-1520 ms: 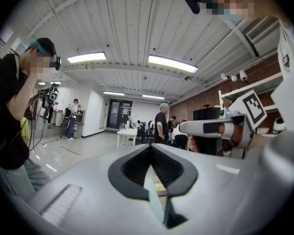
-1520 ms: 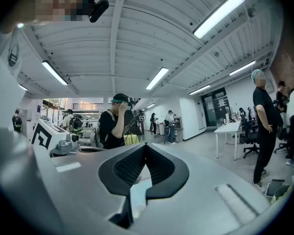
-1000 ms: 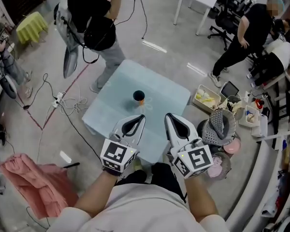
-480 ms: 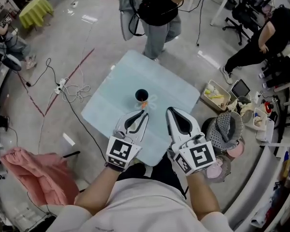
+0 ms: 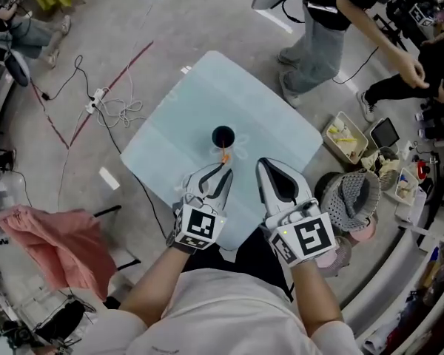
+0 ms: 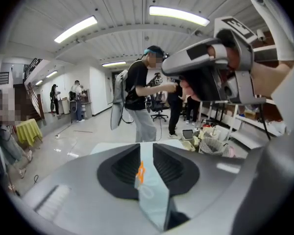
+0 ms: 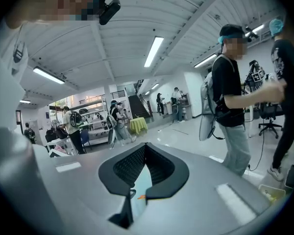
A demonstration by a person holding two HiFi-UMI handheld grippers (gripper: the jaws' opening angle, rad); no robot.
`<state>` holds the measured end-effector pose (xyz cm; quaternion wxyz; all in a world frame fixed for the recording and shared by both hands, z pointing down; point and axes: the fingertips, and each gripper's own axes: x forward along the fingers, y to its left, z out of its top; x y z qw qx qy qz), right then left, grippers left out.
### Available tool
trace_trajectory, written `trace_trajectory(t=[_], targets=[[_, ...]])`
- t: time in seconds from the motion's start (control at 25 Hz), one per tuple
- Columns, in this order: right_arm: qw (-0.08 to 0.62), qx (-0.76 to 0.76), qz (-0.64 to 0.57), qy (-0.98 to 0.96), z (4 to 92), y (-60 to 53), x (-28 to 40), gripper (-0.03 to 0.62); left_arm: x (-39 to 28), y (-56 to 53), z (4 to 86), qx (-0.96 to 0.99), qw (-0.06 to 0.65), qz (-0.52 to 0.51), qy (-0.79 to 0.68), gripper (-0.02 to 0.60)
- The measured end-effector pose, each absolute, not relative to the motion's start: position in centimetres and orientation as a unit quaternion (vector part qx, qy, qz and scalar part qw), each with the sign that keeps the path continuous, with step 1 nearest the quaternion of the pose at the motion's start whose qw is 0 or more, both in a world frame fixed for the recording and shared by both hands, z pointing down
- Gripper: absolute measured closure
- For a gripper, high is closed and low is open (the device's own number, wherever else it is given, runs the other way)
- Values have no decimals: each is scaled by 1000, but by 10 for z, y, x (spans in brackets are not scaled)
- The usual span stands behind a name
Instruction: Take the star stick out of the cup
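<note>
A dark cup stands near the middle of the pale blue table. The orange star stick pokes out at the cup's near side. My left gripper is shut, its tips just short of the star and holding nothing. My right gripper is shut too, a little to the right of the cup. In the left gripper view the star stick shows through the slit of the left gripper. In the right gripper view a sliver of the star stick shows below the right gripper.
A person stands at the table's far right corner. A tray of items and a grey mesh basket sit on the floor to the right. Cables lie left of the table, and a pink cloth at near left.
The head view has swung, so the table sits turned in the picture. The standing person has walked from the table's far left to its far right. Both grippers stay shut near the cup.
</note>
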<state>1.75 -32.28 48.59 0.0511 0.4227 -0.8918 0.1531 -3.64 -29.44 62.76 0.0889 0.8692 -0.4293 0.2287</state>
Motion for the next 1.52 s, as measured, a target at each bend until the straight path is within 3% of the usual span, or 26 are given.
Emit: trace_trajectory(t=[0.68,1.52], targets=[[69,421,184,-886,543,-342,20,583,-38,-312,708,849,83,292,-432,546],[47,428,160,-888,493,-325,14,583,-57,-314,635,847,47,254,-465,574]])
